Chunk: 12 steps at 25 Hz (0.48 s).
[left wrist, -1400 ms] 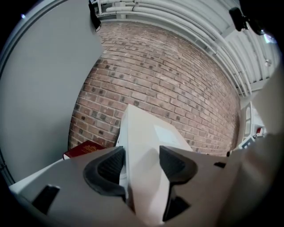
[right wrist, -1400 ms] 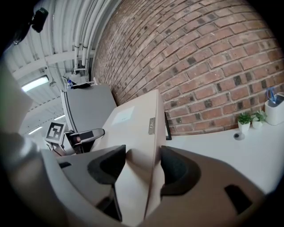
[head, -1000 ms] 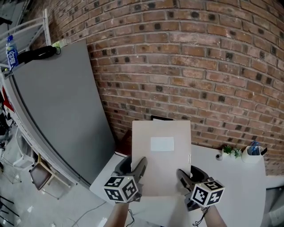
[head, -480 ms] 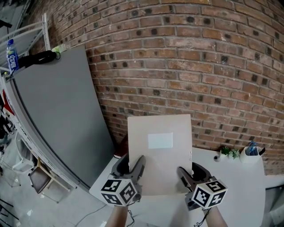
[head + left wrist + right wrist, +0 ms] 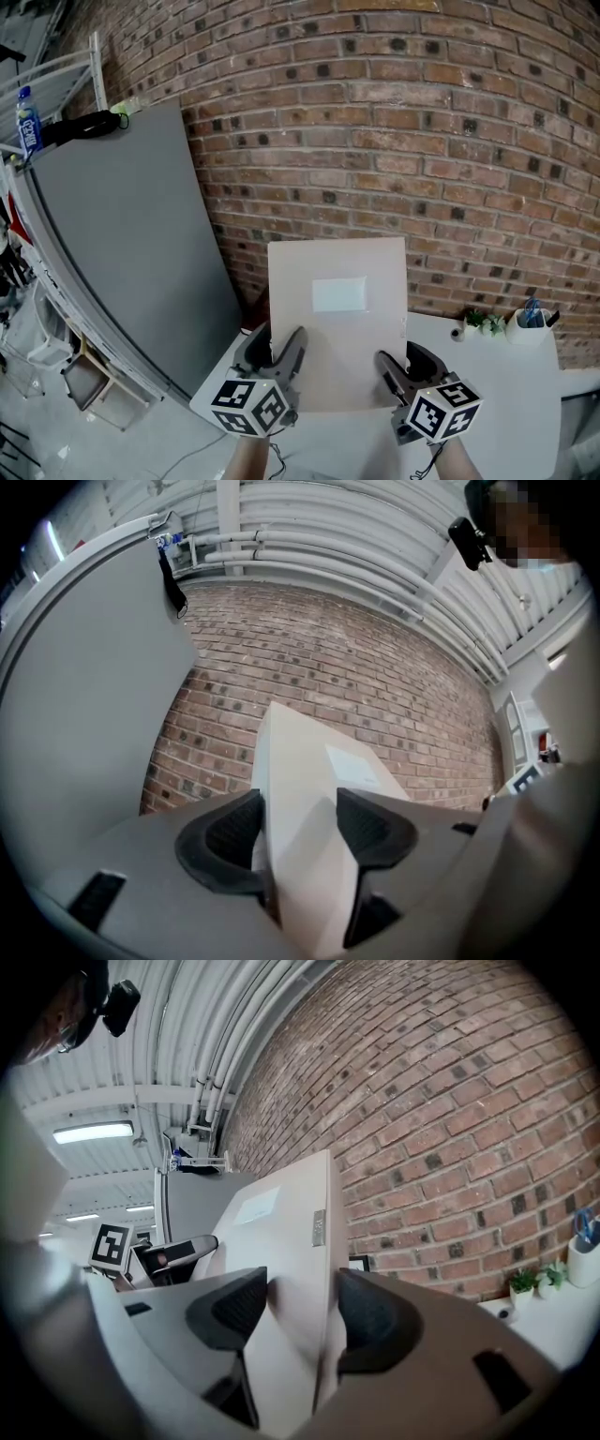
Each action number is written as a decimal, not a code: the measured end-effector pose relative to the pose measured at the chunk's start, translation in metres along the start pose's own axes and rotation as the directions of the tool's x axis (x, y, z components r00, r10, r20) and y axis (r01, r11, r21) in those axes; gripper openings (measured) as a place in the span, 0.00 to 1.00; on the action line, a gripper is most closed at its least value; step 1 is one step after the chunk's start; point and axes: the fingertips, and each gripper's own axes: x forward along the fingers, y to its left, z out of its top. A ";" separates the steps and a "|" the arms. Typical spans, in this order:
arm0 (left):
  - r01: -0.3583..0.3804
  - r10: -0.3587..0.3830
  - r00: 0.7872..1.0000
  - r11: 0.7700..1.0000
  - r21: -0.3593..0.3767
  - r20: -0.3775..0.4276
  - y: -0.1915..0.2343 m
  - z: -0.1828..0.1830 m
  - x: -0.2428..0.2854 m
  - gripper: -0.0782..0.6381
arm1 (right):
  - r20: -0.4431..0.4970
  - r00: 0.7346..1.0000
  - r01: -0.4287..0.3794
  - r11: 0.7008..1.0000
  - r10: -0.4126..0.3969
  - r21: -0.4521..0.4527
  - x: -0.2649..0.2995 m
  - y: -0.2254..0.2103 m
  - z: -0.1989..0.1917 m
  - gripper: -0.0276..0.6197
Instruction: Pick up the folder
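Folder [image 5: 337, 319] clip [image 5: 319, 1227] reads plainly only in right gripper view.

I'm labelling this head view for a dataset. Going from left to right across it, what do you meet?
From the left: water bottle → grey panel → left gripper → folder → right gripper → small plant → white pen cup.

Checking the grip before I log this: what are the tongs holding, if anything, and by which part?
The folder, held upright: the left tongs clamp its lower left edge, the right tongs its lower right edge.
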 end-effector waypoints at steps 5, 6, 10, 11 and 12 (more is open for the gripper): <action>-0.002 0.002 1.000 1.000 0.002 0.010 -0.002 0.003 -0.002 0.46 | 0.010 1.000 -0.005 1.000 0.005 -0.002 -0.002 0.002 0.003 0.41; -0.002 0.002 1.000 1.000 0.002 0.012 -0.002 0.004 -0.003 0.46 | 0.012 1.000 -0.006 1.000 0.006 -0.003 -0.002 0.002 0.004 0.40; -0.001 0.000 1.000 1.000 0.011 0.017 -0.002 0.006 -0.004 0.46 | 0.019 1.000 -0.005 1.000 0.005 0.002 -0.003 0.003 0.004 0.40; 0.000 0.000 1.000 1.000 0.015 0.017 -0.003 0.006 -0.004 0.46 | 0.020 1.000 -0.004 1.000 0.004 0.003 -0.003 0.003 0.004 0.40; 0.000 -0.001 1.000 1.000 0.019 0.017 -0.003 0.007 -0.005 0.46 | 0.020 1.000 -0.004 1.000 0.004 0.005 -0.004 0.003 0.004 0.40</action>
